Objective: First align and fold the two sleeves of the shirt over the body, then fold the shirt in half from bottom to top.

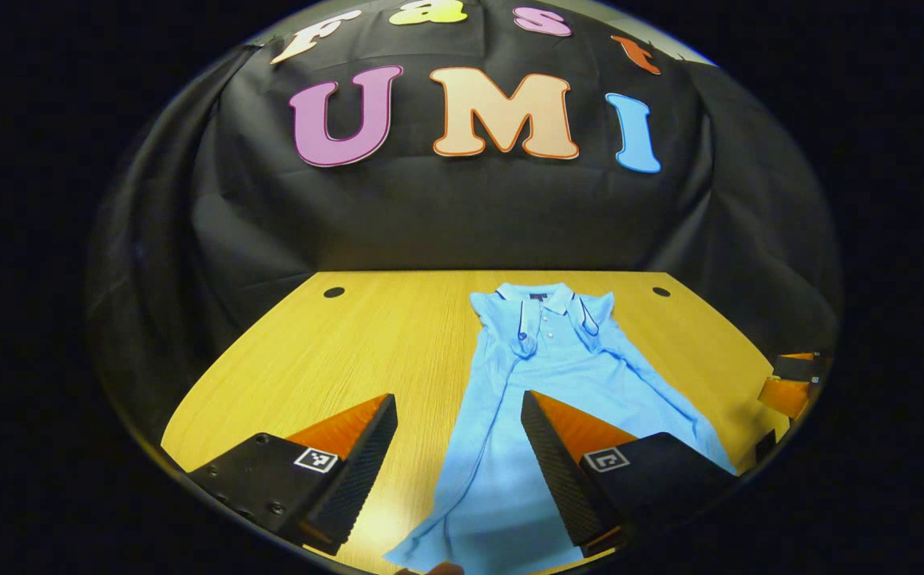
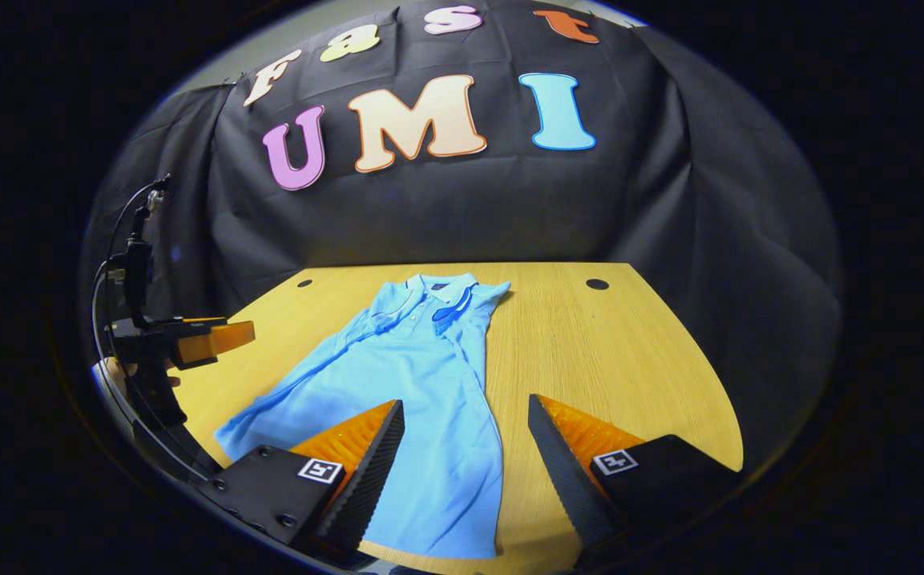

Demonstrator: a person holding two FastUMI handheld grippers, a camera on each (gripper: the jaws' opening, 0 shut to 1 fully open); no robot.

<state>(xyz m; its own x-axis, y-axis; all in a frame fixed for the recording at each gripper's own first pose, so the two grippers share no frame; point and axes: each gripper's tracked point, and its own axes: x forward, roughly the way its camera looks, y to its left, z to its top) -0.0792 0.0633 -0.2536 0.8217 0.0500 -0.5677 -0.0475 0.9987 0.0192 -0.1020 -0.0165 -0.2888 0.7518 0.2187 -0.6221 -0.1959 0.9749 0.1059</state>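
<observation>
Hovering: left gripper [image 1: 459, 459] and right gripper [image 2: 465, 467], both spread wide, gripping nothing
Lying: blue polo shirt [image 1: 545, 375] flat on wooden table [image 1: 334, 351], sleeves already folded in
Handling: soft, light, likely slipping
Gripping: pinching bottom hem corners looks best

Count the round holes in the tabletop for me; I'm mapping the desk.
2. One hole sits at the far left of the table, one at the far right, flanking the shirt collar. More may lie hidden under the shirt.
</observation>
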